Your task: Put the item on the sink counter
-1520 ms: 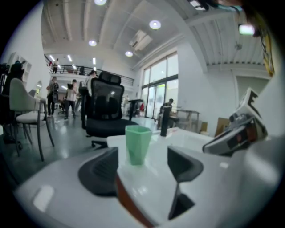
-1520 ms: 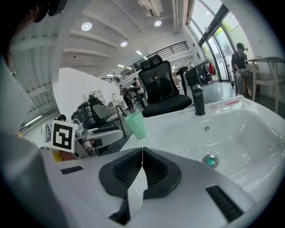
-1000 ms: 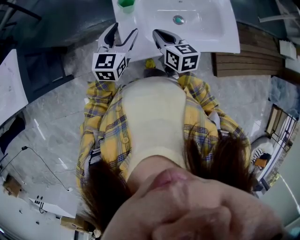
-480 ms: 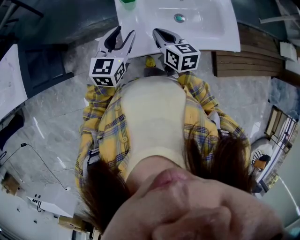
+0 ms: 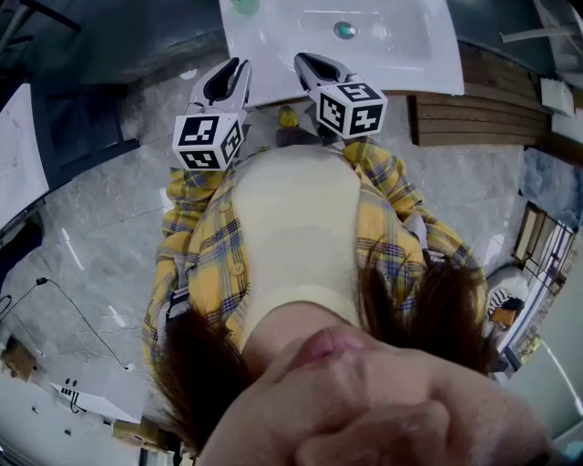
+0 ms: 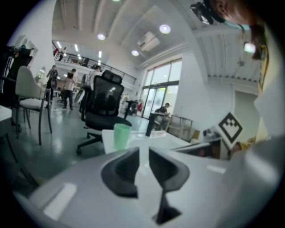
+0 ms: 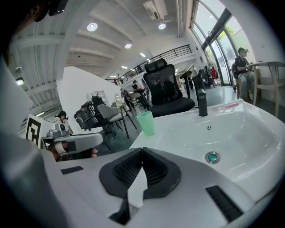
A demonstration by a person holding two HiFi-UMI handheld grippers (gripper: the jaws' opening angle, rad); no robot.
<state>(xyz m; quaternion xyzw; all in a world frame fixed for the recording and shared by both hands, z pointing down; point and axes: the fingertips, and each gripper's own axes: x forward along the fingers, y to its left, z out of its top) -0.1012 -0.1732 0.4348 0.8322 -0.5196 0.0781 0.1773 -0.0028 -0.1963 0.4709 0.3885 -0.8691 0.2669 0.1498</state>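
head view showed the left gripper [image 5: 230,73] and the right gripper [image 5: 308,64] held over the near edge of the white sink counter [image 5: 405,77], with the green cup [image 5: 244,5] upright near its far left corner. left gripper view had its jaws closing to a narrow gap with nothing between them, the cup standing beyond them. right gripper view had its jaws pressed together and empty, the cup well apart at the counter's left edge.

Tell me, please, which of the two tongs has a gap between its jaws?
The left tongs: jaws closing, narrow gap, nothing between them; the right tongs are shut tight.
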